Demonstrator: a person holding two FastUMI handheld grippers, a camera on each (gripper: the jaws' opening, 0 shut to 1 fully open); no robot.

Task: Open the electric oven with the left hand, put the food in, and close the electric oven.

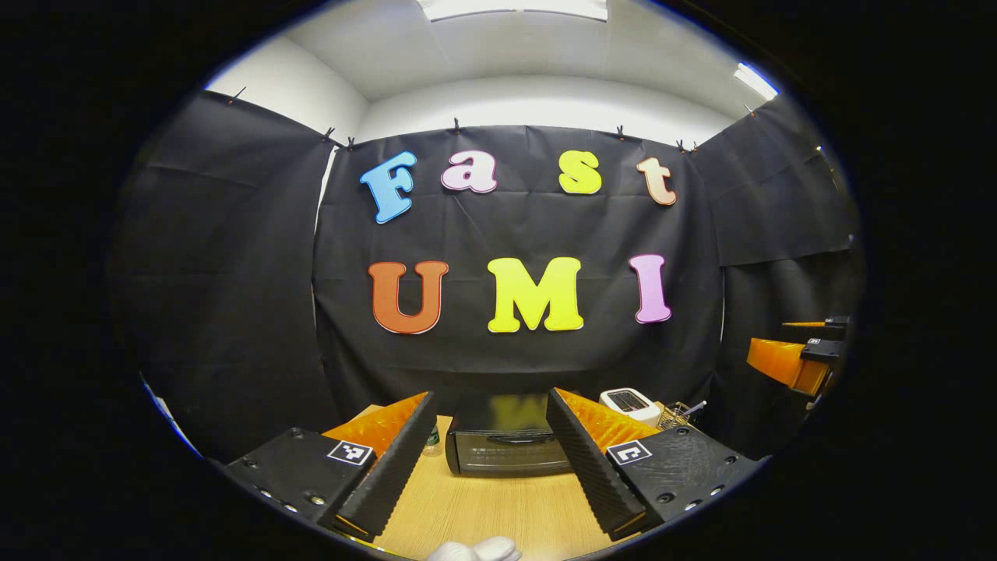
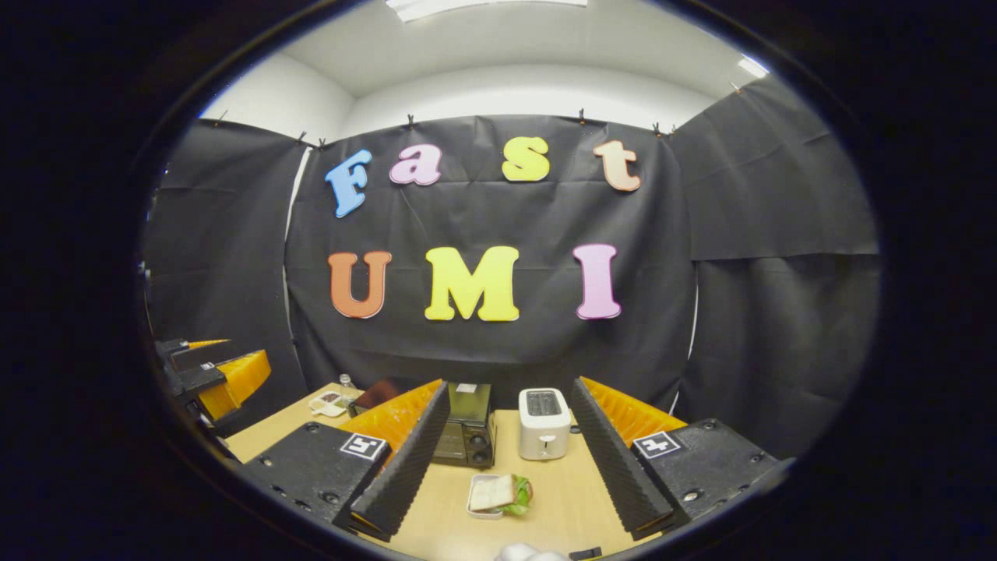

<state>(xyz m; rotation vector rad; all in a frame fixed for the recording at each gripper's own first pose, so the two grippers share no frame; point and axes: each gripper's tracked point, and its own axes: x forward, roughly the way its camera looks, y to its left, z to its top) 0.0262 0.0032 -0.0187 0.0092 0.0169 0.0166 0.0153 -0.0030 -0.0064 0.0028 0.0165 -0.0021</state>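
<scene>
Left tongs (image 1: 487,460) are spread, holding nothing; the closed oven (image 1: 506,444) sits on the counter (image 1: 498,514) straight ahead between their tips. Right tongs (image 2: 506,467) are spread too, the sandwich (image 2: 498,493) on its tray just ahead, the toaster (image 2: 544,423) beyond.

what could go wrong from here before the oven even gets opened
1. The oven door looks shut and the left claw hangs open, apart from it; a poor grip on the door's top handle could slip off.
2. The sandwich sits loosely in a small white tray; the open right claw could tip it or spill it.
3. The toaster stands right beside the oven, so a loaded swing towards the oven might knock it.
</scene>
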